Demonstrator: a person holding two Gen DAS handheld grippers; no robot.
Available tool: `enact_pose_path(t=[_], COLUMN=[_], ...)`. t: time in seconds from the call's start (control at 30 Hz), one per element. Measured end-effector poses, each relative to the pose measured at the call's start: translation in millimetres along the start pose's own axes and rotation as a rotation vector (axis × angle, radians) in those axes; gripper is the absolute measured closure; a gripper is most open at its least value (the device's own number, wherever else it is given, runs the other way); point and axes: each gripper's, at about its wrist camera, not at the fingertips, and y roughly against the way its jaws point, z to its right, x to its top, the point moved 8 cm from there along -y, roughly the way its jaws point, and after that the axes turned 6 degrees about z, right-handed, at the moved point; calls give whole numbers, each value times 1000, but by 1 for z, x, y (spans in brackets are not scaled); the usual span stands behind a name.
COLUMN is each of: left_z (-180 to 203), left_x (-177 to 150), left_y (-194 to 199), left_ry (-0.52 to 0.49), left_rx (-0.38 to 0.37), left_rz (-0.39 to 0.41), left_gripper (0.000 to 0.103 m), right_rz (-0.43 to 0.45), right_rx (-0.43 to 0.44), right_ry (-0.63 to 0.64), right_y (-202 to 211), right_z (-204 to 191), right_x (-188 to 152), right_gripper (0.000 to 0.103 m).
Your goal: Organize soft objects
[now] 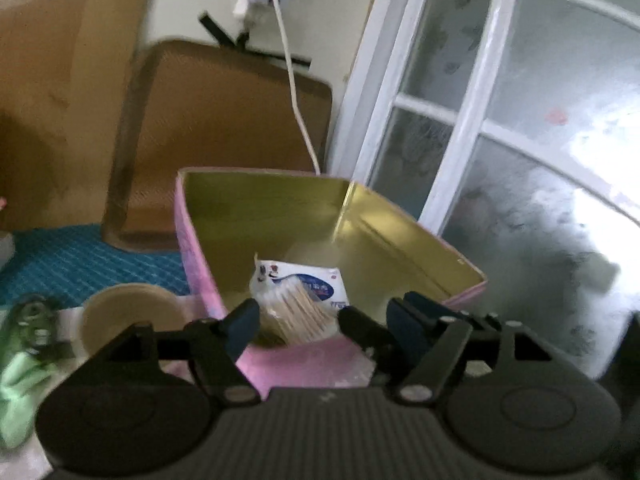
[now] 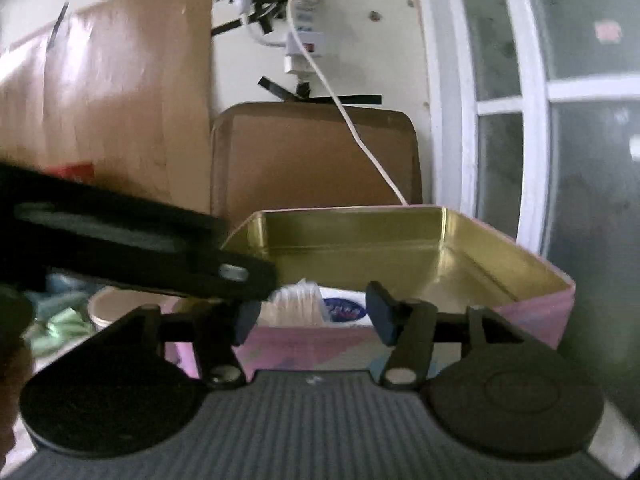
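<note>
A pink tin (image 1: 200,272) with a gold inside stands open just beyond both grippers. In it lies a white packet of cotton swabs (image 1: 304,296), also seen low in the tin (image 2: 400,216) as the swab packet (image 2: 298,300) in the right wrist view. My left gripper (image 1: 322,316) hovers at the tin's near wall, open, with nothing pinched. My right gripper (image 2: 313,314) is also open at the near wall and holds nothing. The left gripper's dark body (image 2: 160,248) crosses in from the left. A green cloth (image 1: 20,392) lies at the far left.
A paper cup (image 1: 120,312) stands left of the tin, beside a green glass item (image 1: 32,320). A brown tray (image 1: 224,120) leans on the wall behind, with a white cable (image 1: 296,100) hanging over it. A teal mat (image 1: 80,260) lies at left and a white-framed glass door (image 1: 480,100) at right.
</note>
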Motion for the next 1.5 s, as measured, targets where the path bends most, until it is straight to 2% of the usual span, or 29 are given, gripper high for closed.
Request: enact_pose_path(t=[0.1, 0.17, 0.23, 0.33, 0.43, 0.53, 0.63, 0.77, 0.87, 0.93, 1.0, 1.1, 1.23, 1.37, 1.5], left_z=[-16, -37, -62, -110, -158, -188, -198, -196, -199, -200, -201, -202, -204, -206, -209], left_x=[-9, -24, -39, -63, -82, -91, -90, -86, -84, -84, -85, -86, -89, -89, -91], left_y=[47, 80, 106, 145, 175, 197, 218, 232, 233, 232, 231, 230, 228, 225, 222], left_ry=[3, 14, 12, 8, 8, 47, 115, 149, 173, 188, 191, 192, 201, 206, 206], left_rx=[-9, 25, 107, 294, 482, 572, 565, 525, 513, 512, 513, 517, 521, 528, 538], left_rz=[54, 72, 80, 79, 75, 94, 176, 279, 293, 285, 281, 270, 247, 233, 208], left_gripper=[26, 26, 26, 26, 26, 27, 26, 26, 26, 26, 26, 26, 25, 23, 22], right_rz=[33, 41, 18, -48, -121, -178, -234, -340, -443, -465, -456, -440, -413, -410, -353], right_rx=[11, 62, 153, 326, 453, 537, 579, 545, 515, 513, 504, 519, 557, 614, 649], right_ry=[-30, -56, -61, -30, -24, -5, 18, 53, 48, 62, 94, 111, 165, 135, 225], right_y=[17, 25, 30, 28, 15, -7, -32, -74, -100, -105, -101, -89, -62, -36, 5], right_z=[-5, -18, -46, -103, -160, -218, -268, -308, -319, -324, -329, -329, -323, -297, -278], right_x=[1, 4, 5, 2, -3, -4, -6, -21, -40, -50, -54, -56, -58, -58, -66], right_gripper=[43, 44, 50, 54, 54, 54, 54, 51, 50, 53, 53, 62, 62, 62, 62])
